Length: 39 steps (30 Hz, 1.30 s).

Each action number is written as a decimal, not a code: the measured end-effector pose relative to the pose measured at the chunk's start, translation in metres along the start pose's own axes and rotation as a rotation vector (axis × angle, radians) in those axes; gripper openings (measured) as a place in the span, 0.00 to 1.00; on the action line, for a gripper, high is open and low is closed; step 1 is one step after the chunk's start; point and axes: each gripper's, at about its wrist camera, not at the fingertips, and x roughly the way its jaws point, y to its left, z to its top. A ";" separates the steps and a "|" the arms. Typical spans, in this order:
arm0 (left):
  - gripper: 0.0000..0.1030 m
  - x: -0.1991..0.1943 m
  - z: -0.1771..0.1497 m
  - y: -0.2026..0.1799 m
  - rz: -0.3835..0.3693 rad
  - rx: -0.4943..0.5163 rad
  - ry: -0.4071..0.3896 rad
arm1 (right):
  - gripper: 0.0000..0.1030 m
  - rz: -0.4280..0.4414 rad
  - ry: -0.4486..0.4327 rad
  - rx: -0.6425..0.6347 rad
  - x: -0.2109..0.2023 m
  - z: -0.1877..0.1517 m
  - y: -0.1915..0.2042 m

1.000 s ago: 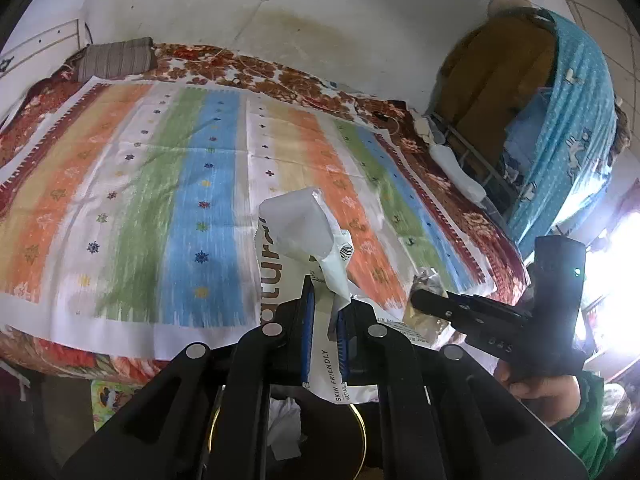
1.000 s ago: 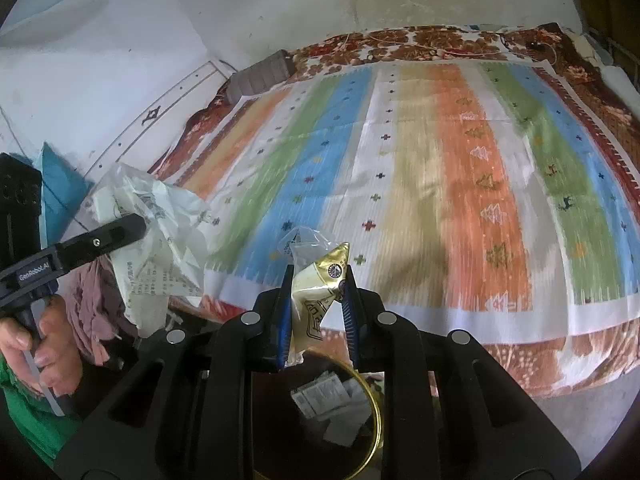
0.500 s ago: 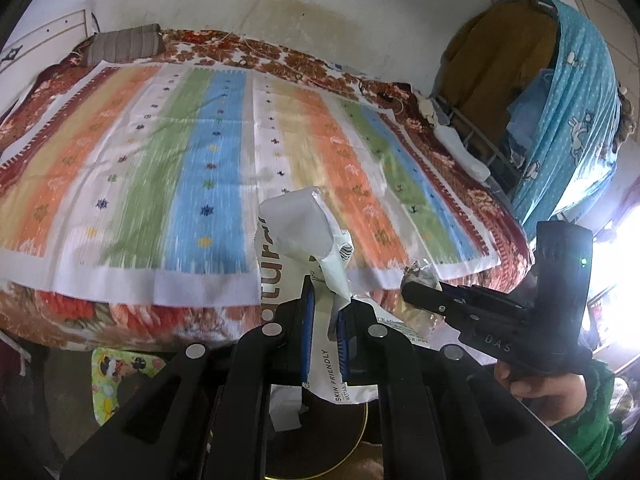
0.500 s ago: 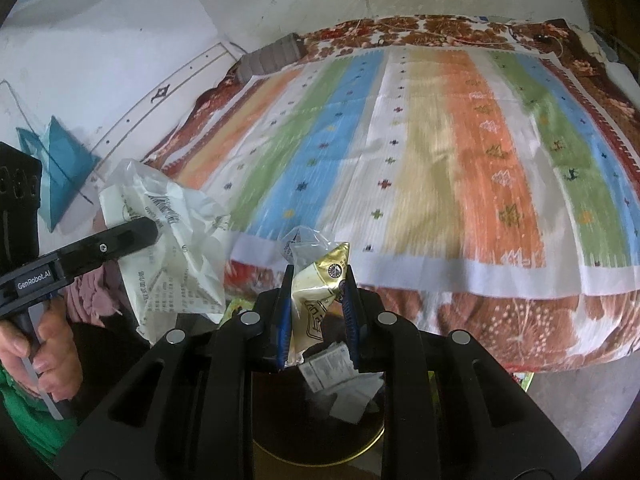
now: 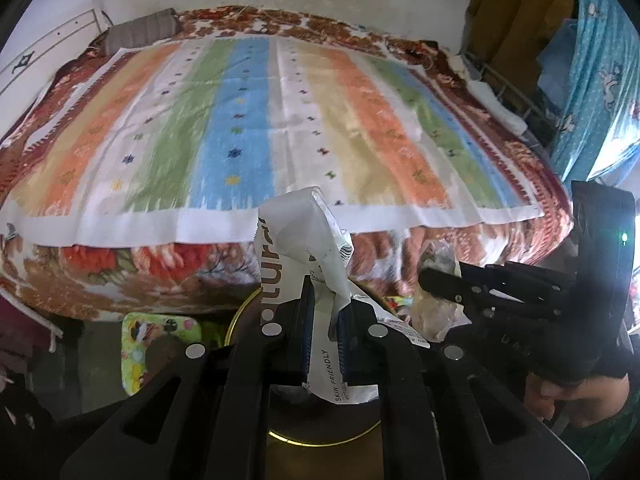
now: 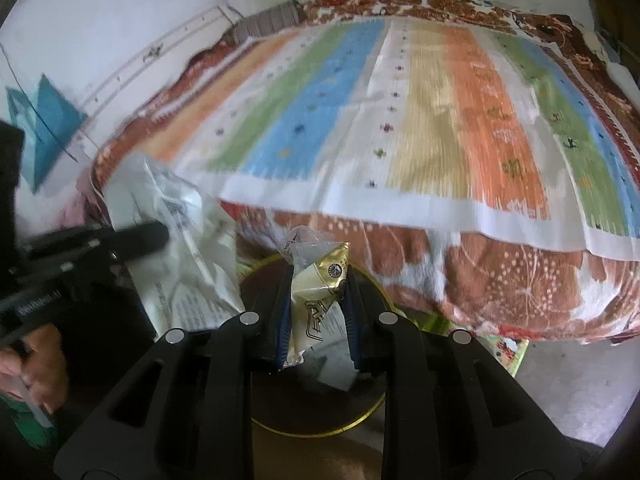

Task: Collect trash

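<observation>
My left gripper (image 5: 325, 316) is shut on a white wet-wipes wrapper (image 5: 300, 240) and holds it over a round dark bin with a gold rim (image 5: 240, 312) on the floor. My right gripper (image 6: 316, 304) is shut on a gold and clear snack wrapper (image 6: 320, 276) over the same bin (image 6: 360, 420), where white scraps (image 6: 334, 372) lie inside. The right gripper also shows at the right of the left wrist view (image 5: 440, 280), and the left gripper with its wrapper at the left of the right wrist view (image 6: 152, 236).
A bed with a striped cover (image 5: 280, 120) (image 6: 400, 120) fills the far side, its edge just beyond the bin. A green patterned mat (image 5: 160, 340) lies on the floor by the bed. A blue curtain (image 5: 592, 80) hangs at right.
Both grippers have pulled back from the bed and come lower, each still holding its wrapper. The bin now lies fully under them.
</observation>
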 end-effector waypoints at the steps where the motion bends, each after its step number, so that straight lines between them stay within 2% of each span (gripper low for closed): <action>1: 0.09 0.002 -0.002 0.000 0.010 -0.001 0.009 | 0.20 -0.011 0.012 -0.005 0.004 -0.003 0.001; 5: 0.09 0.015 -0.009 -0.002 0.066 0.016 0.060 | 0.21 -0.063 0.073 -0.024 0.022 -0.014 0.005; 11: 0.12 0.037 -0.012 0.004 0.095 -0.022 0.149 | 0.24 -0.094 0.160 0.006 0.048 -0.025 0.002; 12: 0.18 0.041 -0.011 0.006 0.083 -0.040 0.165 | 0.27 -0.095 0.167 0.014 0.050 -0.026 0.001; 13: 0.26 0.043 -0.011 0.008 0.074 -0.054 0.174 | 0.36 -0.094 0.176 0.026 0.053 -0.027 -0.001; 14: 0.32 0.044 -0.011 0.010 0.068 -0.068 0.176 | 0.39 -0.090 0.183 0.043 0.055 -0.027 -0.004; 15: 0.43 0.044 -0.011 0.011 0.070 -0.075 0.172 | 0.40 -0.088 0.184 0.050 0.055 -0.026 -0.005; 17: 0.48 0.040 -0.009 0.013 0.076 -0.086 0.155 | 0.49 -0.084 0.173 0.065 0.052 -0.025 -0.008; 20: 0.65 0.026 -0.009 0.017 0.043 -0.100 0.121 | 0.58 -0.068 0.148 0.072 0.044 -0.024 -0.010; 21: 0.75 0.014 -0.011 0.019 0.017 -0.097 0.090 | 0.61 -0.067 0.134 0.067 0.039 -0.023 -0.010; 22: 0.86 0.008 -0.011 0.020 0.001 -0.092 0.072 | 0.70 -0.065 0.115 0.061 0.032 -0.024 -0.009; 23: 0.90 -0.002 -0.014 0.023 -0.022 -0.084 0.045 | 0.78 -0.059 0.091 0.057 0.024 -0.025 -0.009; 24: 0.94 -0.008 -0.017 0.025 -0.035 -0.083 0.030 | 0.81 -0.051 0.066 0.055 0.015 -0.026 -0.010; 26: 0.94 -0.018 -0.023 0.031 -0.057 -0.096 0.003 | 0.91 -0.046 0.028 0.055 0.001 -0.030 -0.010; 27: 0.94 -0.022 -0.028 0.034 -0.066 -0.103 -0.007 | 0.92 -0.043 0.014 0.054 -0.005 -0.032 -0.010; 32: 0.94 -0.023 -0.035 0.028 -0.043 -0.054 -0.024 | 0.91 -0.003 -0.016 0.023 -0.020 -0.041 -0.001; 35: 0.94 -0.014 -0.036 0.026 0.051 -0.035 0.008 | 0.91 -0.010 -0.030 0.003 -0.024 -0.044 0.004; 39: 0.94 -0.012 -0.035 0.027 0.052 -0.031 0.014 | 0.91 -0.001 -0.048 -0.009 -0.029 -0.046 0.007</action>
